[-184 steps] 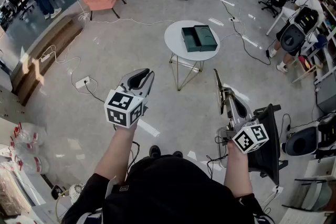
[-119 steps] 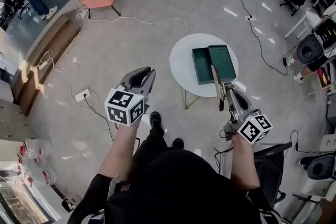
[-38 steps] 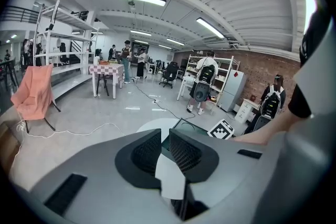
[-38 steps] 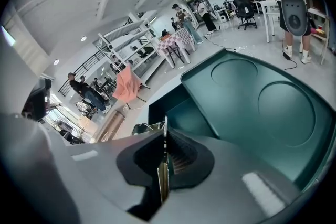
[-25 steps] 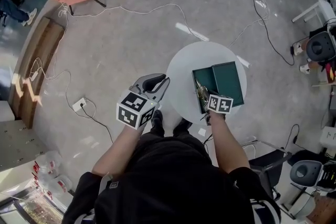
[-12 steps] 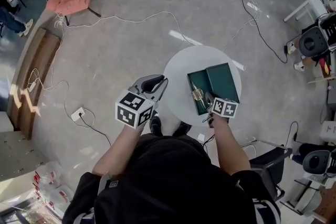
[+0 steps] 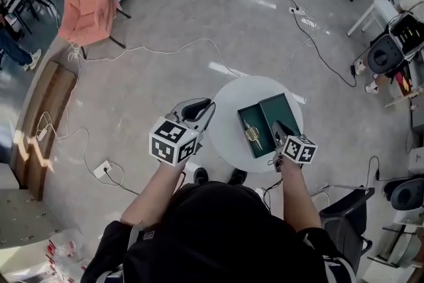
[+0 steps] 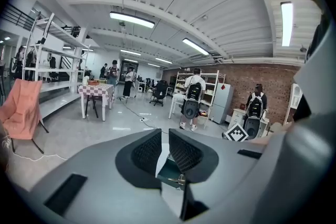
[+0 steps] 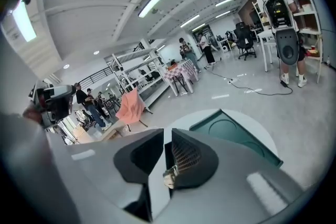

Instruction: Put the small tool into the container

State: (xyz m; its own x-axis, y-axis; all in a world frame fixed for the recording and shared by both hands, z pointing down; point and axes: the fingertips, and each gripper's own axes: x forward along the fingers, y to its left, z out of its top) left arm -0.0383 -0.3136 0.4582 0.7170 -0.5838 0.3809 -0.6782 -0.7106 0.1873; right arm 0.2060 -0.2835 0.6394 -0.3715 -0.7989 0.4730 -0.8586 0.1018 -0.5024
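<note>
Tool [image 7: 252, 134]: we see it lying in box [image 7: 246, 117].
Right gripper [image 7: 275, 126]: jaws a little apart, empty.
Left gripper [image 7: 204, 106]: same gap, empty.

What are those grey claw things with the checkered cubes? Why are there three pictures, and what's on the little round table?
A person holds a grabbing tool in each hand. Each one has two jaws that pinch, and the cube with black-and-white squares is part of it. One picture comes from a camera on the person's head, looking down. The other two come from cameras riding on the grabbers, looking along their jaws.

On the round white table sits a dark green open container. A small brass-coloured tool lies in its left half.

The left gripper has its jaws a little apart with nothing between them. The right gripper is right by the container, and its jaws are also a little apart and empty.
</note>
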